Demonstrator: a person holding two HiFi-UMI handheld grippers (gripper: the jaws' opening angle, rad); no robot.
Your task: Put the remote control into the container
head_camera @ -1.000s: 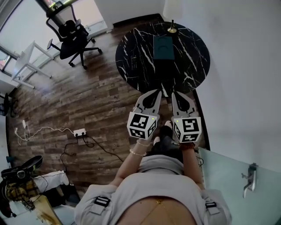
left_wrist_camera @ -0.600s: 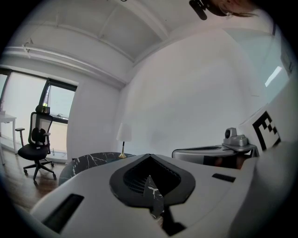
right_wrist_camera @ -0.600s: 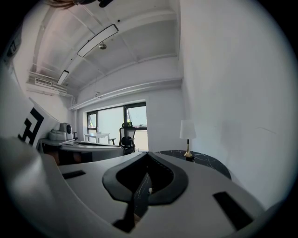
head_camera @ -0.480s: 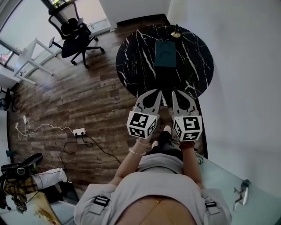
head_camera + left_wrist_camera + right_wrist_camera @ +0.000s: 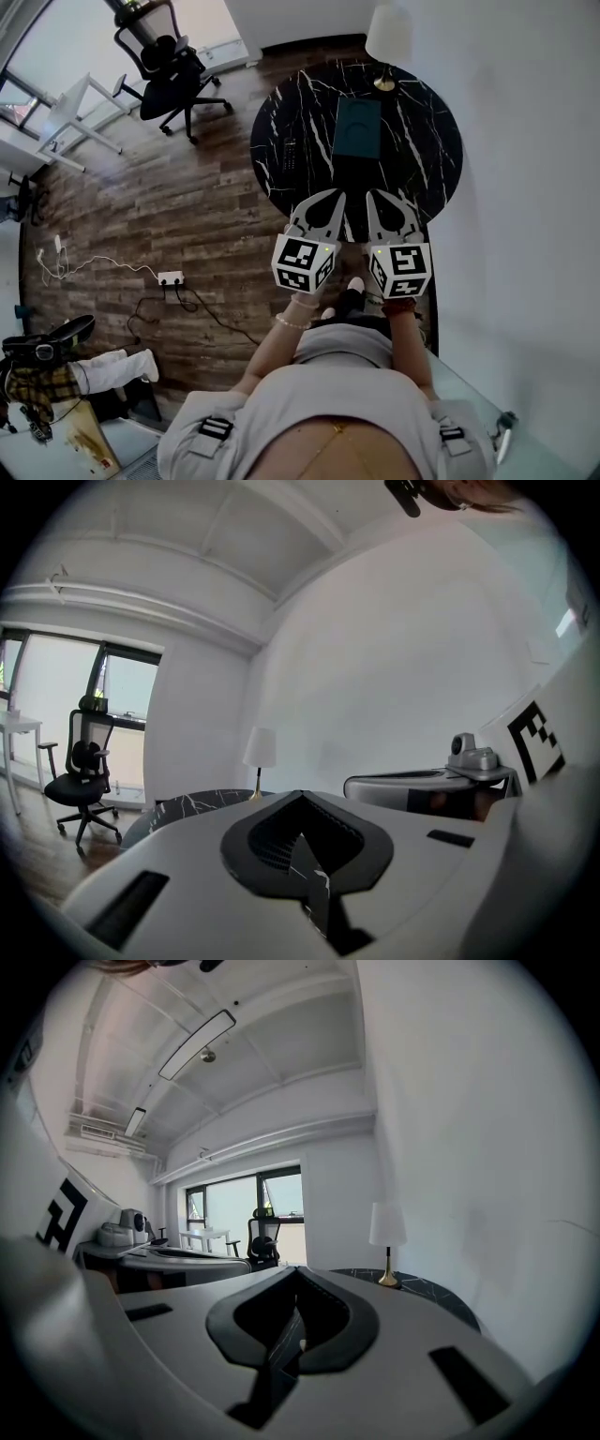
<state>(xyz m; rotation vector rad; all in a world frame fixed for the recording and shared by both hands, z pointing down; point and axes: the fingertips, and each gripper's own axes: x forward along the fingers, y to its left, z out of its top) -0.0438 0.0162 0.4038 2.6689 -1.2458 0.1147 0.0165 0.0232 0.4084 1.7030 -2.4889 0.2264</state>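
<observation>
Head view: from above the person, looking steeply down past the left hand-held gripper [image 5: 337, 195] and right hand-held gripper [image 5: 372, 197] onto the round bench [image 5: 291, 122] and wood floor [image 5: 169, 225], which are far off.
Left gripper view: close behind its own jaws, nearly level, facing the lamp [image 5: 260, 747] and white wall [image 5: 394, 667].
Right gripper view: set likewise, facing the lamp and window [image 5: 248, 1204].
Shared: bench, lamp and office chair [image 5: 173, 70] appear in all three.

A dark wood-plank floor [image 5: 187, 216] runs up to plain white walls [image 5: 534, 169]. A round black marble tabletop [image 5: 422, 141] stands close to the wall, with a white-shaded lamp [image 5: 387, 36] at its far edge. Farther off, a black office chair [image 5: 173, 80] stands beside a white desk [image 5: 66, 112] by tall windows [image 5: 246, 1206]. A power strip [image 5: 171, 278] lies on the floor. Overhead, a long light strip [image 5: 197, 1044] runs along the white ceiling [image 5: 281, 1063].
</observation>
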